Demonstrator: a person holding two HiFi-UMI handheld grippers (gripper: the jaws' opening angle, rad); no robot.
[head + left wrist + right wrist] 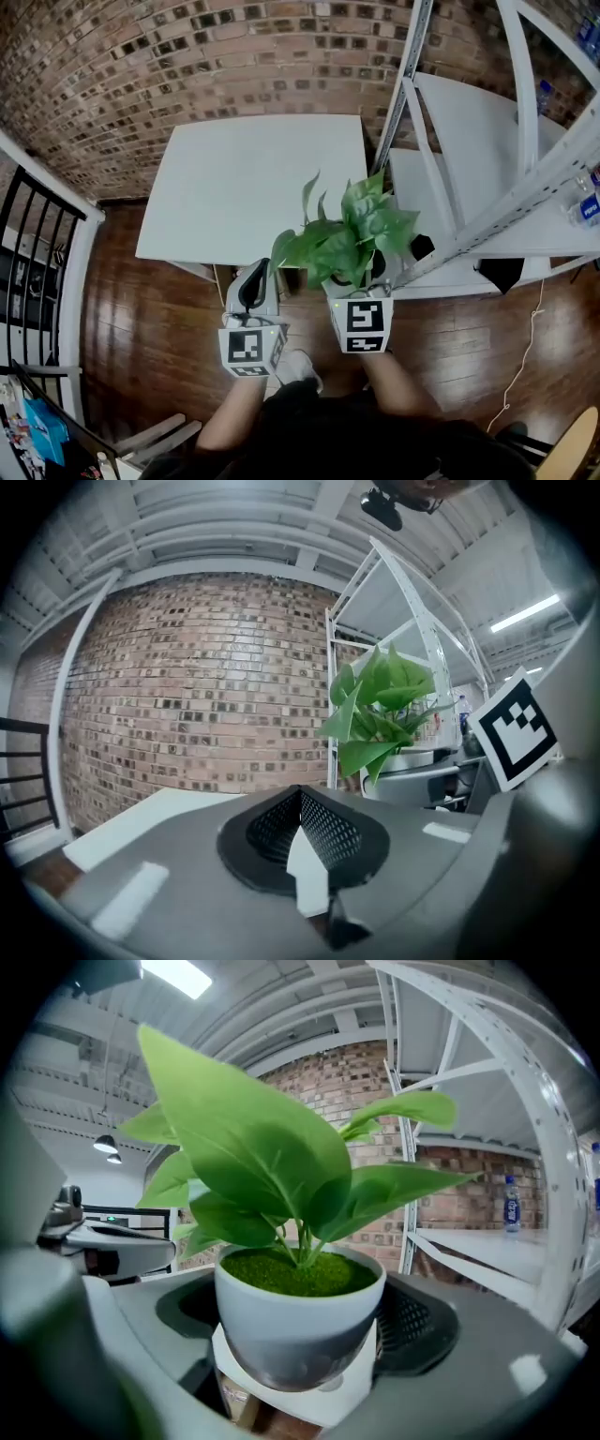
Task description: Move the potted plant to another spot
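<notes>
R gripper [361, 281] has its fingers [422, 1321] clenched wide on the pot [298, 1321], one each side of the bowl below the rim. That's prob. so the leaves stay free & the plant [342, 239] stays upright. The pot rests on nothing. It's carried in front of the person over the floor [159, 309], just off the near R corner of the surface [253, 178] & beside the rack [469, 159].

L gripper [302, 832] has its fingers [333, 832] pressed together w/ nothing btwn them. It sits to the L of the plant, apart from it, prob. just staying out of the way, since one grip looks enough for a small pot.

The surface is white, squarish, bare as far as seen, & pushed up against a brick wall [187, 66]. It looks the likeliest drop spot, but I can't tell which spot is meant.

The rack is white metal w/ shelves, R of the surface, w/ bottles [583, 208] at its far R. The floor is dark glossy wood. A black railing [37, 216] runs at far L.
</notes>
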